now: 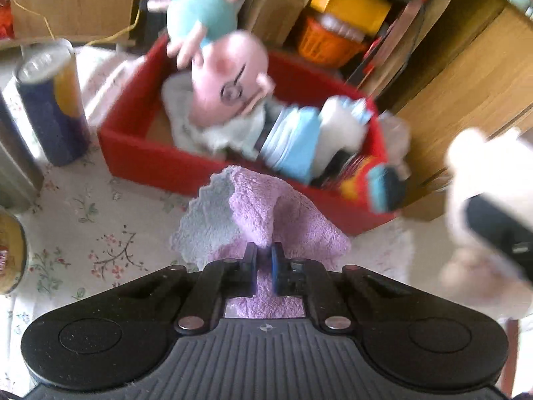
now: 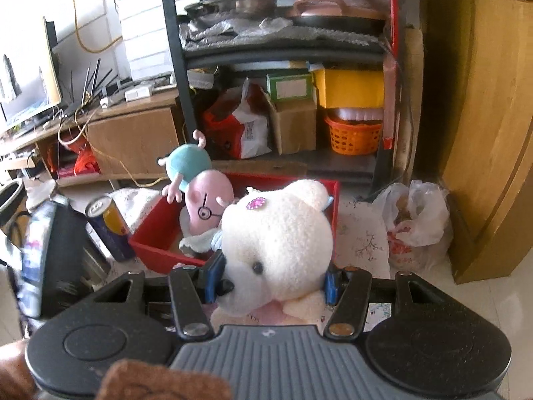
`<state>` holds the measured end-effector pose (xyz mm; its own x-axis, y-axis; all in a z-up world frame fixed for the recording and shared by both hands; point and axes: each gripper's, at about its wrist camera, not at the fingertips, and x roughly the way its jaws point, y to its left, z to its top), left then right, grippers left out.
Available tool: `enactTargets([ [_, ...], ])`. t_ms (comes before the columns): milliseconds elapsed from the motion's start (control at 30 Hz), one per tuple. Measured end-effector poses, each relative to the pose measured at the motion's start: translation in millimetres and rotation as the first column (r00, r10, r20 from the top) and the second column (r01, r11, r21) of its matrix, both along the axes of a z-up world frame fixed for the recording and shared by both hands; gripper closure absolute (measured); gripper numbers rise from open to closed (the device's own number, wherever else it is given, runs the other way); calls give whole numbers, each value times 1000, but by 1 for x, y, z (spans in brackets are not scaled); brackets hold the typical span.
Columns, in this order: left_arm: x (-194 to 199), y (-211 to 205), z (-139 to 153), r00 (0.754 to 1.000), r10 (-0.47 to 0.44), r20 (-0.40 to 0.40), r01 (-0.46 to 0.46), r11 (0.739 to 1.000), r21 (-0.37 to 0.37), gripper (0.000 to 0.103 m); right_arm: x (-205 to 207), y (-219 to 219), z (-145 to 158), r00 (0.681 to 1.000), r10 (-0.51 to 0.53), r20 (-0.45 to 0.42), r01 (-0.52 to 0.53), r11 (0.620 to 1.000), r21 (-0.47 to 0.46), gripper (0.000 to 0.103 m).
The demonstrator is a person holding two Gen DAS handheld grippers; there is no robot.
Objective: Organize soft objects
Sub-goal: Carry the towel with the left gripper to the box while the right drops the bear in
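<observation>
My left gripper (image 1: 264,260) is shut on a purple fluffy cloth (image 1: 263,210) and holds it just in front of the red box (image 1: 160,163). The box holds a pink pig plush in a teal shirt (image 1: 226,83), a white cloth and folded blue-and-white pieces (image 1: 293,140). My right gripper (image 2: 271,275) is shut on a white bear plush (image 2: 276,233) with a purple gem on its head, held in front of the red box (image 2: 156,250). The pig plush (image 2: 206,203) lies in the box. The bear also shows at the right edge of the left wrist view (image 1: 483,200), blurred.
A blue and yellow can (image 1: 50,106) stands left of the box on the floral tablecloth (image 1: 100,233). Another tin (image 1: 10,253) is at the far left. Behind stand a shelf with boxes and an orange basket (image 2: 353,136), a wooden cabinet (image 2: 483,116) and a plastic bag (image 2: 413,223).
</observation>
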<state>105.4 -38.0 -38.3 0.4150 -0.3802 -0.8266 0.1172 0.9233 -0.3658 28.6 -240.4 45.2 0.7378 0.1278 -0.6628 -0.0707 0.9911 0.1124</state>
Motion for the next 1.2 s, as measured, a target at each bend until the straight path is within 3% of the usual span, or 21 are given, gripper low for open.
enactTargets([
  [200, -8, 5, 62, 985, 40, 169, -36, 999, -27, 99, 1, 5, 8, 1000, -2, 31, 2, 1000, 0, 76],
  [400, -12, 9, 100, 955, 63, 290, -60, 998, -19, 98, 6, 9, 16, 998, -10, 67, 10, 1000, 2, 76],
  [767, 11, 2, 110, 929, 95, 357, -99, 995, -7, 97, 40, 6, 25, 992, -58, 115, 56, 998, 25, 76],
  [1200, 53, 4, 91, 933, 134, 333, -145, 989, 10, 97, 95, 8, 13, 993, -65, 98, 63, 998, 31, 76],
])
